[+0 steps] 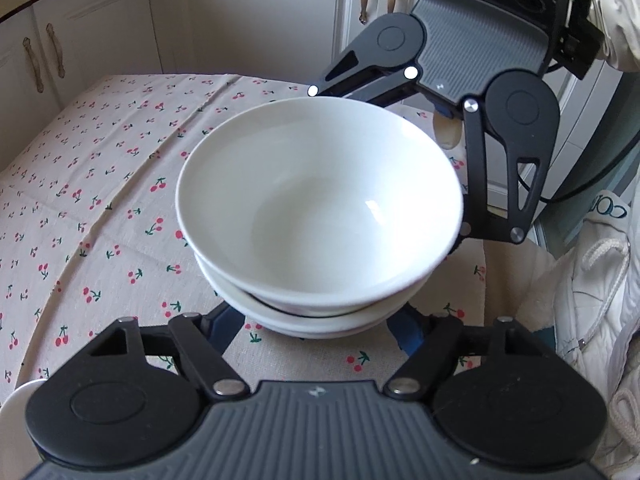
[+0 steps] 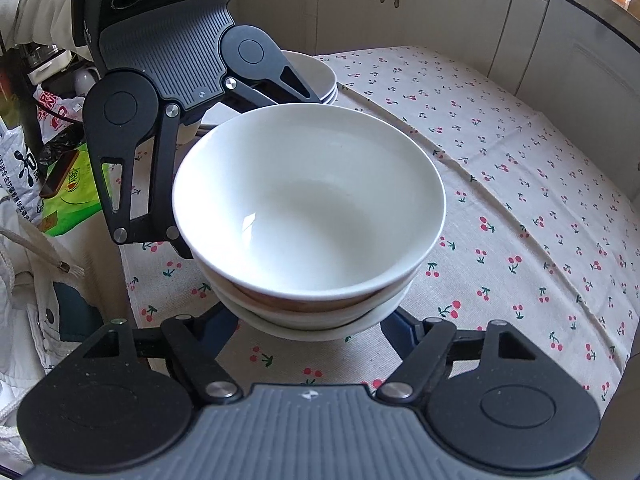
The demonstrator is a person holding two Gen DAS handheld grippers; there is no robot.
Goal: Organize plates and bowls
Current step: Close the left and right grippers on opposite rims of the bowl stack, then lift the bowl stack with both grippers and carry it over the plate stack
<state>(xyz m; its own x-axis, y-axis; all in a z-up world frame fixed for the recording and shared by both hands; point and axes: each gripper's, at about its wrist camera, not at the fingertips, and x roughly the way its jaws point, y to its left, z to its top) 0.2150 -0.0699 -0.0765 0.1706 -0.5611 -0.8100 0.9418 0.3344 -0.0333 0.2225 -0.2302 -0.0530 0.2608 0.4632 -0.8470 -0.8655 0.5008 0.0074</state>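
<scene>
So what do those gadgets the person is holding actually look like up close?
Each hand-held gripper, left and right, has a grey ribbed body flanked by two round matte-black discs. Black linkage bars with silver rivets run forward to dark blue fingers. The housing behind shows three round sockets, and the right one trails a black cable. The person's sleeve is whitish.

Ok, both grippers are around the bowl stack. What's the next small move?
Probably lift the bowl stack slightly and level. The left gripper and right gripper flank its base from opposite sides, though contact is hidden. The plate stack lies behind, a likely destination.
</scene>
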